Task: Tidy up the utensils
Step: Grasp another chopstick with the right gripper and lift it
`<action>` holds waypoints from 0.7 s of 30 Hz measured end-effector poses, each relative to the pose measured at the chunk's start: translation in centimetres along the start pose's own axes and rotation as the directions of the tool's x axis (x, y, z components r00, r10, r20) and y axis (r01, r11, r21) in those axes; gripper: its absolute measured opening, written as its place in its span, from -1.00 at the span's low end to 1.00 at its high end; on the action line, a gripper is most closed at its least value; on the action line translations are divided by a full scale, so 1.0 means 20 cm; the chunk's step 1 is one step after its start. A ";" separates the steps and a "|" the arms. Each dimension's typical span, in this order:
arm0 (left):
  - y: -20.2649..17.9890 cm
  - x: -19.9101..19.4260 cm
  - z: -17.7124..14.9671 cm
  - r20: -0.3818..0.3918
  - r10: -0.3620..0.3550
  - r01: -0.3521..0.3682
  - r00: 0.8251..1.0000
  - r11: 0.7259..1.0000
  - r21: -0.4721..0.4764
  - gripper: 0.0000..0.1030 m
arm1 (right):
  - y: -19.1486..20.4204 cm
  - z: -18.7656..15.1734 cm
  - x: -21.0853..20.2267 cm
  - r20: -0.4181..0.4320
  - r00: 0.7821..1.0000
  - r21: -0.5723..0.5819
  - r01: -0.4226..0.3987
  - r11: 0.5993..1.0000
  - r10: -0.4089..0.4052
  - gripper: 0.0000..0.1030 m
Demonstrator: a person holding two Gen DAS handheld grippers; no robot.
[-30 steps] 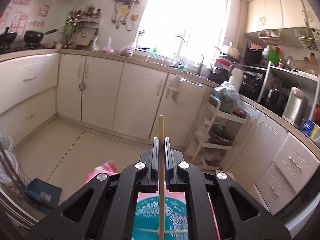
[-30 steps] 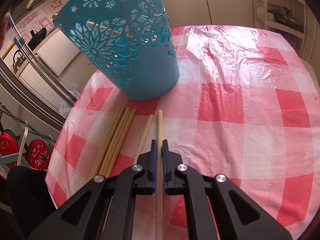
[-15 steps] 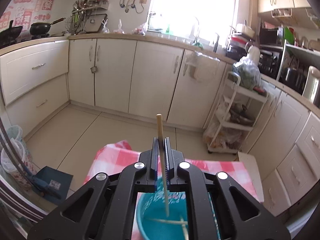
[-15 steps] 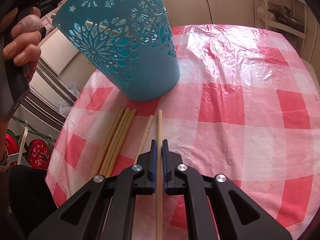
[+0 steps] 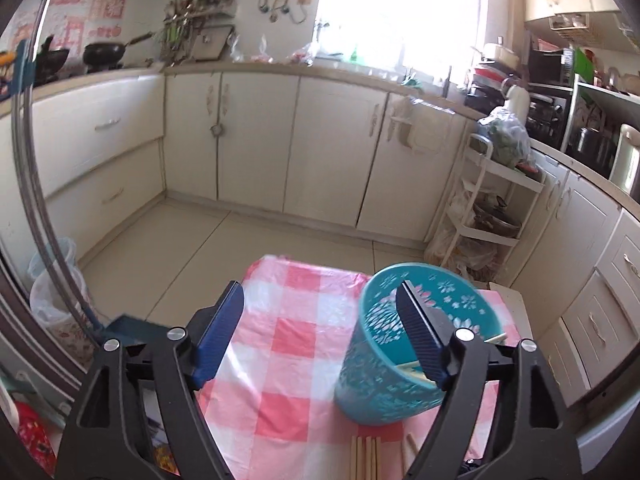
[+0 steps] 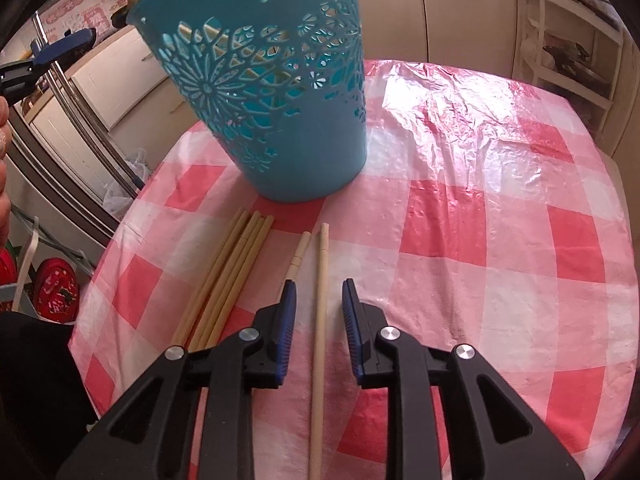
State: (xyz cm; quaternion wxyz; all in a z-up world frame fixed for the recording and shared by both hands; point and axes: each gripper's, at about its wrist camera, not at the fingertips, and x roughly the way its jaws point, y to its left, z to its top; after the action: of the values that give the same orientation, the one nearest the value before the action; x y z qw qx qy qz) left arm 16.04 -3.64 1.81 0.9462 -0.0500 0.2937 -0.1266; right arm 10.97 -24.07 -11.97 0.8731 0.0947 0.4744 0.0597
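A teal perforated basket [image 6: 276, 92] stands on the red-and-white checked tablecloth [image 6: 480, 240]. It also shows in the left wrist view [image 5: 400, 360], with chopsticks [image 5: 414, 370] inside. My left gripper [image 5: 320, 308] is open wide and empty, held above the table left of the basket. My right gripper [image 6: 318, 300] is open, with its jaws on either side of a single wooden chopstick [image 6: 320, 320] that lies on the cloth. A bundle of several chopsticks [image 6: 224, 280] and one more chopstick [image 6: 298, 254] lie to its left.
Cream kitchen cabinets [image 5: 260, 140] line the far walls. A white shelf trolley [image 5: 488, 216] stands at the right. The left gripper's blue fingers [image 6: 60, 46] show at the upper left of the right wrist view. Floor lies beyond the table's far edge.
My left gripper opened and let its chopstick drop into the basket, then tilted down. My right gripper opened around the chopstick it was shut on.
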 end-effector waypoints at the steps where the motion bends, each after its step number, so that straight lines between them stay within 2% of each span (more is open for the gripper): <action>1: 0.02 0.03 -0.01 -0.036 -0.006 0.005 0.999 1.000 -0.019 0.45 | 0.02 0.00 0.00 0.001 1.000 -0.030 0.028 0.999 -0.028 -0.67; 4: 0.05 0.06 -0.01 -0.054 0.010 -0.011 0.999 1.000 -0.023 0.45 | 0.05 -0.01 0.01 0.003 0.996 -0.075 0.088 0.993 -0.088 -0.88; 8: 0.08 0.06 -0.01 -0.052 0.029 -0.030 0.998 0.999 -0.025 0.46 | 0.05 -0.02 0.01 -0.003 0.997 -0.069 0.081 0.994 -0.082 -0.88; 11: 0.10 0.07 -0.01 -0.066 0.031 -0.034 0.997 0.999 -0.040 0.46 | 0.02 -0.03 -0.04 -0.014 1.000 -0.016 0.004 1.000 -0.005 -0.89; 14: 0.12 0.07 0.00 -0.067 0.036 -0.040 0.997 0.998 -0.051 0.47 | 0.00 -0.01 -0.14 0.019 0.996 0.044 -0.091 0.995 0.091 -0.89; 17: 0.14 0.07 0.00 -0.070 0.044 -0.048 0.997 0.997 -0.065 0.48 | -0.01 0.02 -0.32 0.103 0.968 0.106 -0.240 0.965 0.230 -0.89; 19: 0.15 0.07 0.01 -0.076 0.044 -0.050 0.996 0.995 -0.082 0.48 | -0.01 0.06 -0.47 0.185 0.928 0.108 -0.345 0.932 0.322 -0.89; 21: 0.17 0.07 0.01 -0.078 0.043 -0.051 0.996 0.993 -0.102 0.49 | 0.00 0.13 -0.61 0.260 0.896 0.091 -0.394 0.915 0.360 -0.89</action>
State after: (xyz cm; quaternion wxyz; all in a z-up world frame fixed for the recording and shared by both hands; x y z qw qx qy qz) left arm 18.05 -0.71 0.65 0.9333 -0.0876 0.3364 -0.0906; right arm 6.61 -26.66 -0.63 0.8864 0.2529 0.3420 0.1824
